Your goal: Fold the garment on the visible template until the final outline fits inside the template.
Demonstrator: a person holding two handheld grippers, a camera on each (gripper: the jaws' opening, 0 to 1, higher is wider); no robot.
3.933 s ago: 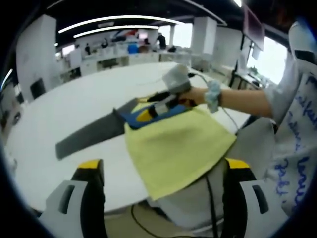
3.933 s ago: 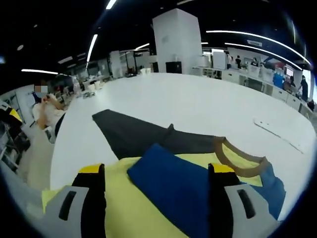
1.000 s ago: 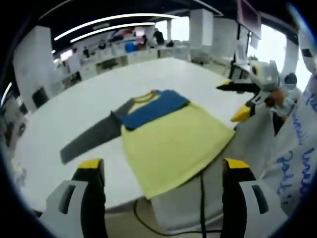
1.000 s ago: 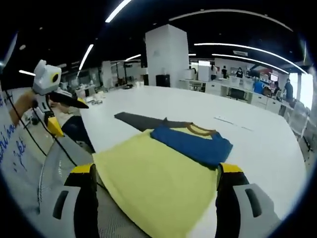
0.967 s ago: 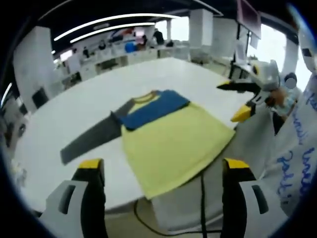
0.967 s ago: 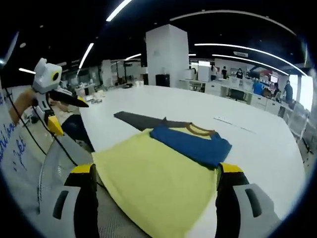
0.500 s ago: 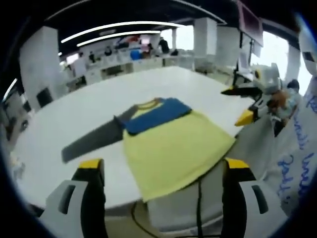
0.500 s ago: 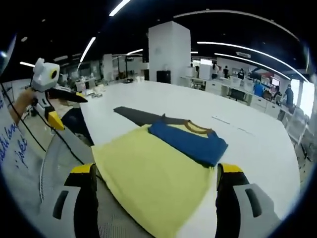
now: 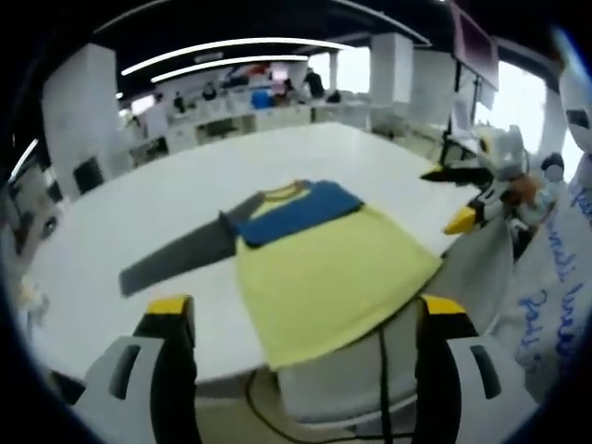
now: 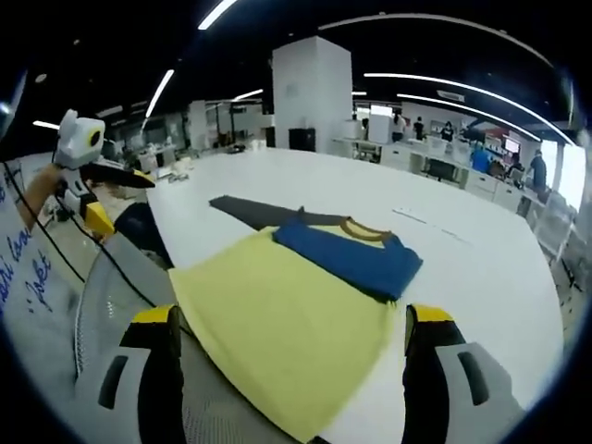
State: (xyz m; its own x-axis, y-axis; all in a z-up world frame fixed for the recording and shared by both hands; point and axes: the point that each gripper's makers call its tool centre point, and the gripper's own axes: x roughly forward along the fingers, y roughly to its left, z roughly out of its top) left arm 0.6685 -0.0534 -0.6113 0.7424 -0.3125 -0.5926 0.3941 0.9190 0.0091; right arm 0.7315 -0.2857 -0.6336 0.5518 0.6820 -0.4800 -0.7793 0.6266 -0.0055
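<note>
We hold our left gripper (image 9: 296, 319) and right gripper (image 10: 289, 324) raised in the air, jaws spread wide, gripping nothing.

surface: white table (image 9: 139, 222) | on it: yellow garment (image 9: 324, 273), blue sleeve folded over, grey sleeve outstretched

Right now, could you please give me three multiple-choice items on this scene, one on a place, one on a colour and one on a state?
1. Where does the shirt's yellow hem lie?
A. mid-table
B. over the table's near edge
C. on the floor

2. What colour is the sleeve folded across the chest?
A. blue
B. red
C. green

3. How are the left tongs?
A. shut on the hem
B. shut on a cable
C. open, holding nothing

Answers:
1 B, the hem overhangs the edge in the left gripper view.
2 A, it lies blue below the collar.
3 C, the jaws stand apart, clear of the cloth.
</note>
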